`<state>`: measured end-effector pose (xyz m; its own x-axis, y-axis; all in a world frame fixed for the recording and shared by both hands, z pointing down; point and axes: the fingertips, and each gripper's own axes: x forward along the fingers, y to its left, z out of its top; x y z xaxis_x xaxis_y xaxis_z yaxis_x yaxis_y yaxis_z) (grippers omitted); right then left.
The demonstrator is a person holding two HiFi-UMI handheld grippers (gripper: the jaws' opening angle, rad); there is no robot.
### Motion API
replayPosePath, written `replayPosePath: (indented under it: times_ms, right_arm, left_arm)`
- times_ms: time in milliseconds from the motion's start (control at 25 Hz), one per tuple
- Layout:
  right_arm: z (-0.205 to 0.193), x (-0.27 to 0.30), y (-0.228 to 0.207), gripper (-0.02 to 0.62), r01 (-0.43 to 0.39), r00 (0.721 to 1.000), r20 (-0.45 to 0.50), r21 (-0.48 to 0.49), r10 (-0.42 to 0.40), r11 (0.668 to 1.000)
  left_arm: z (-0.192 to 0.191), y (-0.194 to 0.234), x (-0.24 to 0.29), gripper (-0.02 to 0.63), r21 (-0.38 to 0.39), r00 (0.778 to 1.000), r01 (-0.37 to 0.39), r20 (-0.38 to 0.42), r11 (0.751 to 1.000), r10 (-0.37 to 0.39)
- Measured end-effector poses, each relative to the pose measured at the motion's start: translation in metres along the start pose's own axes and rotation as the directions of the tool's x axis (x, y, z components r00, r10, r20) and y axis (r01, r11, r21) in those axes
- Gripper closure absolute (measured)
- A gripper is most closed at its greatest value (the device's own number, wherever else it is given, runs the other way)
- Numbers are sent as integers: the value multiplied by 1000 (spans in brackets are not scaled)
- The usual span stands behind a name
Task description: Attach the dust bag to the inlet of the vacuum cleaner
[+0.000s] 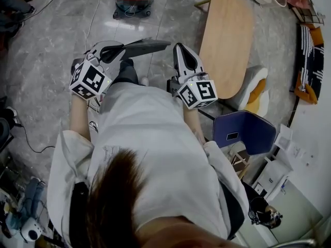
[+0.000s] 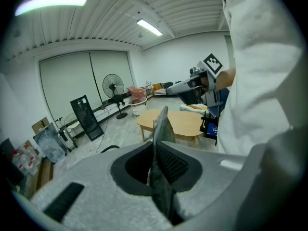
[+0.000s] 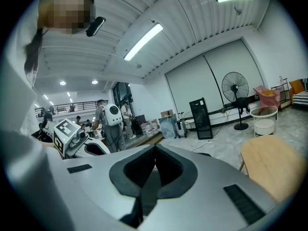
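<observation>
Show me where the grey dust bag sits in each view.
Head view: dust bag upper centre, clamped in the left gripper.
Left gripper view: dust bag centre, edge-on between the jaws.
Right gripper view: not visible.
Shared landmark: the oval wooden table.

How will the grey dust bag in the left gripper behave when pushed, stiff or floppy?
Probably fairly stiff: the dust bag juts sideways from the left gripper without drooping. It is likely light, since a pinch at one end holds it. In the left gripper view it looks thin, so it may bend if pushed edge-on.
</observation>
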<state>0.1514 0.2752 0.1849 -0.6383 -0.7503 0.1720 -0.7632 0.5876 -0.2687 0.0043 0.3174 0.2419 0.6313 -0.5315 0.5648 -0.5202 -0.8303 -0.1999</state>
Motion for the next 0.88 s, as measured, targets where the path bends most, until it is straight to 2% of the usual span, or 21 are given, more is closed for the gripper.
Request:
replayPosePath:
  times_ms: [200,440,640,880]
  right_arm:
    - [19,45,-3,594,23,1000,12,2,-23,1000]
    - [33,87,-8,594,69,997,27,-1,-69,998]
    - [41,108,-5,594,82,996,37,-7,-82,997]
    - [37,124,-4,594,74,997,22,-4,-74,997]
  left_arm:
    - [-3,33,11,567,-3,998,61,6,998,-61]
    - [-9,64,21,566,43,991,133,4,990,-133]
    - [-13,89,19,566,69,988,152,8,986,-153]
    - [-16,101,20,566,62,988,155,13,986,-156]
